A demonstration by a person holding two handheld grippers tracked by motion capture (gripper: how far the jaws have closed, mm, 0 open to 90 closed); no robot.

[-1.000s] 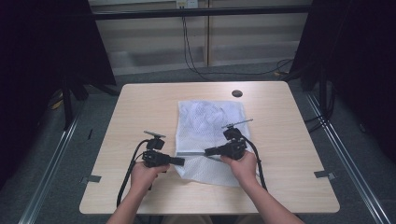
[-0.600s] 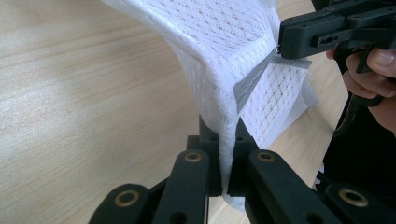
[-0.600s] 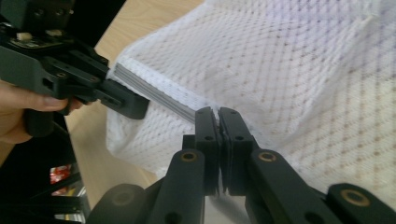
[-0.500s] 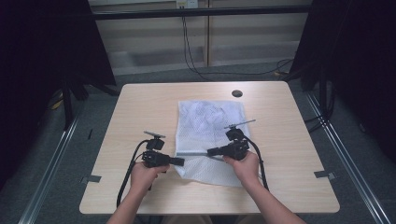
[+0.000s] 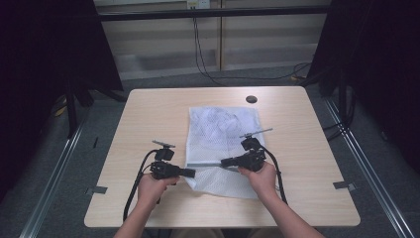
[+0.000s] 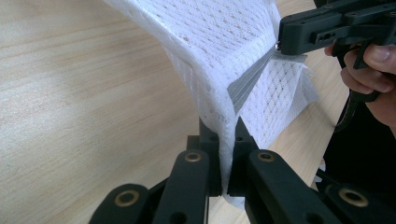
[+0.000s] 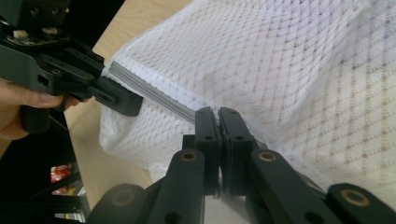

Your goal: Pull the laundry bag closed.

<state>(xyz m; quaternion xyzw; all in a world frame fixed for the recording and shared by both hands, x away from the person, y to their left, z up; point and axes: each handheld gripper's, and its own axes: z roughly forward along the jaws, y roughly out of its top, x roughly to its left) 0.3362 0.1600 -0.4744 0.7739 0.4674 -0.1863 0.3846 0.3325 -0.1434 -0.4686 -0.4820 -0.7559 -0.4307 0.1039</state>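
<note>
nothing moved – both grippers clamp mesh bag point(image 5: 223, 144), left gripper point(image 5: 190, 172), right gripper point(image 5: 224, 161)

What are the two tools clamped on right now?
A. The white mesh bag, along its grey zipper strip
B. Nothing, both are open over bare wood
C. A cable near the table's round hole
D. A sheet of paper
A: the left tool pinches the white mesh bag at its edge, and the right tool is shut on the grey zipper strip that runs between them.

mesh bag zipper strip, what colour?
Grey, on the white mesh bag; the zipper strip shows best in the right gripper view.
</note>
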